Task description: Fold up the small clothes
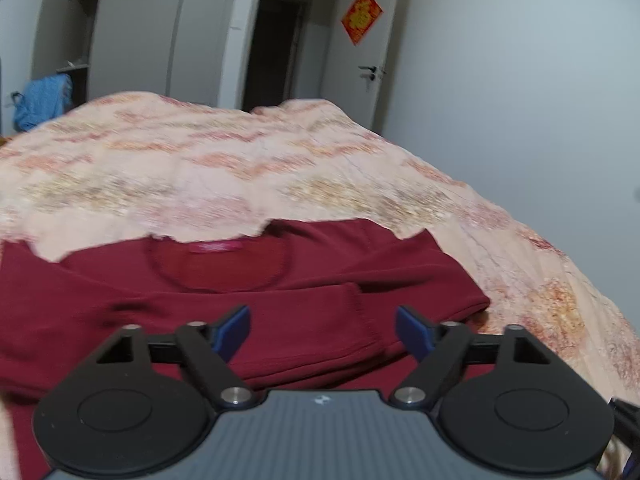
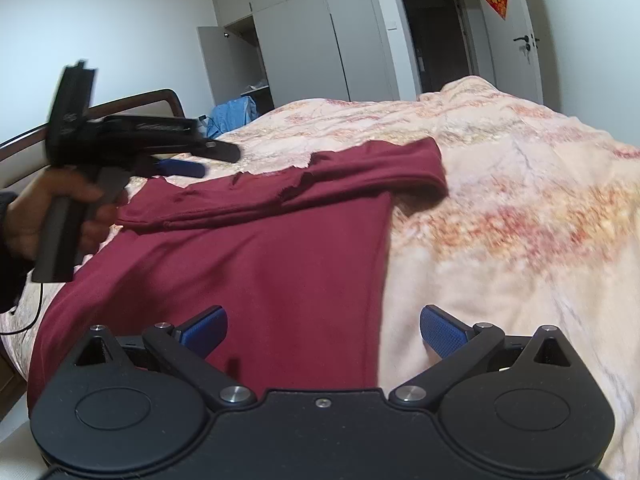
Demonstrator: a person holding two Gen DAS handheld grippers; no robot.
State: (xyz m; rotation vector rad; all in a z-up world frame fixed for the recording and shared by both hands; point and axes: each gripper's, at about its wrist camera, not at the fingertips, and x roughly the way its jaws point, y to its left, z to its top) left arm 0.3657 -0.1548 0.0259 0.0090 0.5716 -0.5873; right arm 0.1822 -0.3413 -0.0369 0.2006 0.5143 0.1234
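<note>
Wardrobe (image 2: 244,64): one door open, shelf contents too blurred to tell.
My left gripper (image 1: 323,330): spread, nothing pinched, over red shirt (image 1: 280,320).
My right gripper (image 2: 323,332): spread, empty.

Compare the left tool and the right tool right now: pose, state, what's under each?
The left tool hovers over the dark red shirt, above a sleeve folded across the chest; the right tool straddles the shirt's side edge, one pad over shirt, one over the patterned bedspread. In the right wrist view the left tool is motion-blurred; the right tool looks sharp. Both are open and hold nothing.
</note>
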